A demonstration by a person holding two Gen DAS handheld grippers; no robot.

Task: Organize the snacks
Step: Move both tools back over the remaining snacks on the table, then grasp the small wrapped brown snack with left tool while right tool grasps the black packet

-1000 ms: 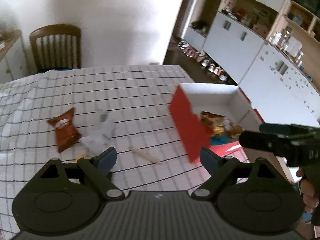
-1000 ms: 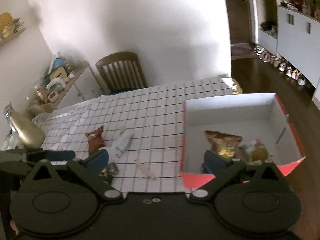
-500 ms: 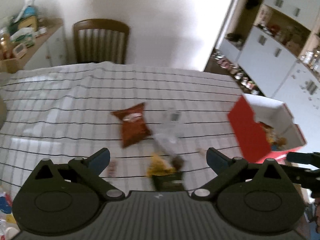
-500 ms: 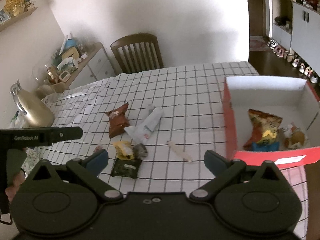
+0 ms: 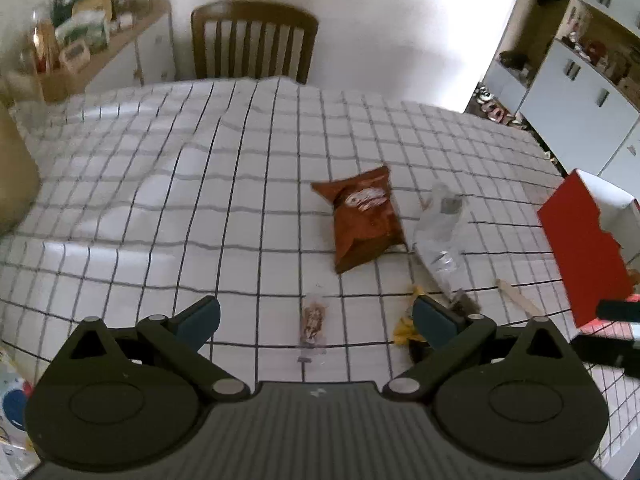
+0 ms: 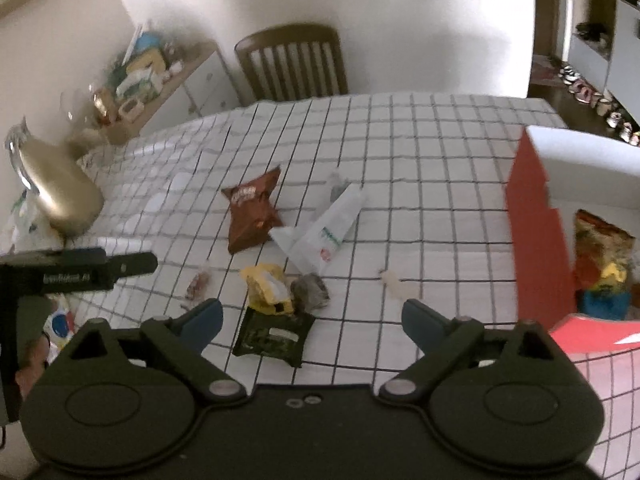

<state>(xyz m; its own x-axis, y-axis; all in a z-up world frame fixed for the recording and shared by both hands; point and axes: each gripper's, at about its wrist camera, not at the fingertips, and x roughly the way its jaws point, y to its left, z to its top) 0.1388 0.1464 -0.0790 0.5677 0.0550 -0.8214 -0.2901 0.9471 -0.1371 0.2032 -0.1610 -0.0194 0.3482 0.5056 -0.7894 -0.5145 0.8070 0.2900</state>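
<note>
Checked tablecloth [image 6: 420, 168] over a dining table, chair and cluttered sideboard behind. Left gripper [image 5: 316, 316]: jaws spread wide, empty, a small clear-wrapped sweet [image 5: 313, 320] on the cloth between them. Right gripper [image 6: 312, 318]: jaws have just narrowed a little, nothing pinched, over a dark green packet [image 6: 274, 336] and yellow packet [image 6: 268, 286] near the front edge. Further in: brown chip bag [image 6: 252, 216], white pouch [image 6: 324, 232]. Red box [image 6: 536, 236] at the right edge, snacks inside. Risks: packets overlap, so one pinch may drag a neighbour; both grippers converge, may collide.

Left half of the checked tablecloth [image 5: 160, 200] lies free; the red box [image 6: 536, 240] walls the right.
</note>
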